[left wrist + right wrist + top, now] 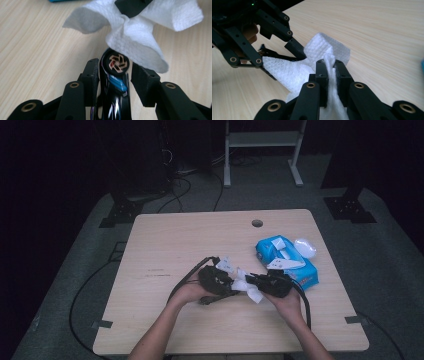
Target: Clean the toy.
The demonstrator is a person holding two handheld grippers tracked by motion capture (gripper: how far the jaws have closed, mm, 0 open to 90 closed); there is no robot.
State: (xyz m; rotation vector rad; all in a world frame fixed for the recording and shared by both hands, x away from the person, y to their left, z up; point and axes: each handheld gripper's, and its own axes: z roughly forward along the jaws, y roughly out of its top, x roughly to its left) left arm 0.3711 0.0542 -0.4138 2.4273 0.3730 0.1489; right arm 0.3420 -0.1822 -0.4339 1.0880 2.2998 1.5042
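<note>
My right claw (329, 66) pinches the soft, limp tissue (287, 72) at its bunched middle; my left claw (113, 71) stands narrow around the stiff black gadget (116, 63).

The right gripper (329, 65) pinches a white tissue (289, 71) above the wooden table (374, 30), with the left gripper (280, 51) touching the tissue's far side.

A: Where are the grippers?
B: Both forearms come in from 6 o'clock. The left gripper (216, 279) and right gripper (272, 284) nearly meet tip to tip.
A: Jaws?
B: Right pinched tight; left slightly parted, pressing nothing.
</note>
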